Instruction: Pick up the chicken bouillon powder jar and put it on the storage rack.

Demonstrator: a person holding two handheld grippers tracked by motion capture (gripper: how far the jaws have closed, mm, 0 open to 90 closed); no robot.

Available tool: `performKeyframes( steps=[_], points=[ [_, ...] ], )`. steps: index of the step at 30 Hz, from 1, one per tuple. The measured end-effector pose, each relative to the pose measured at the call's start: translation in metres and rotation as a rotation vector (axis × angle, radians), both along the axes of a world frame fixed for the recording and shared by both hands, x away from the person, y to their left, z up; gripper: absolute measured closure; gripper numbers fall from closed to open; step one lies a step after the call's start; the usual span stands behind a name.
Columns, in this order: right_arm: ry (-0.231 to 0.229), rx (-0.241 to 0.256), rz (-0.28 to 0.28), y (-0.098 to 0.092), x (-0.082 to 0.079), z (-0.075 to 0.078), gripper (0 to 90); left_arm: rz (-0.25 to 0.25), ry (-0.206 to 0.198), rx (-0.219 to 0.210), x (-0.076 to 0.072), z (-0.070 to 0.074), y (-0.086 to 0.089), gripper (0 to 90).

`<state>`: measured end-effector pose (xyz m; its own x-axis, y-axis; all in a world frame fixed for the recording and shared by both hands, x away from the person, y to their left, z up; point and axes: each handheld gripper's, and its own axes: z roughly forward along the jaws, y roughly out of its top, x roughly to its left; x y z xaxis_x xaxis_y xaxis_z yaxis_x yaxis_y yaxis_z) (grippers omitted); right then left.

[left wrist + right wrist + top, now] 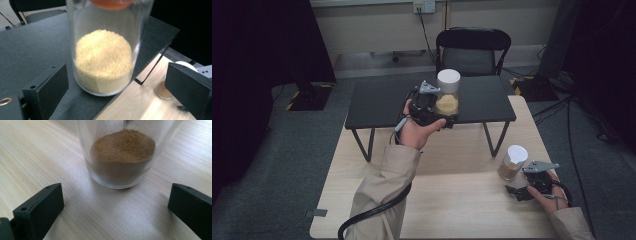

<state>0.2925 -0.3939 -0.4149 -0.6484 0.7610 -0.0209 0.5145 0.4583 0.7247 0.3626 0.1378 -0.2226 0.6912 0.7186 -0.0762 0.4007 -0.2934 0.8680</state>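
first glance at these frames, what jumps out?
Two clear jars with white lids. The jar of yellow grains stands near the front edge of the small black table, with the left tool open around its base. The jar of brown powder stands on the light wooden table at the right, with the right tool open just short of it.

High view looks forward and down over both tables, claw cameras sit close behind jars, sharing the tabletops
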Motion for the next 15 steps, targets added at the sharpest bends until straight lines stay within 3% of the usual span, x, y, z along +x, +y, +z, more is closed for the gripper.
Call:
performKeyframes(
  steps=[7,15],
  points=[
    [0.0,0.0,0.0,0.0,0.0,0.0,0.0,-0.004,-0.013,0.023,-0.009,-0.008,-0.002,4.5],
    [0.0,0.0,0.0,0.0,0.0,0.0,0.0,-0.019,-0.006,0.013,-0.013,-0.019,-0.001,4.4]
  ],
)
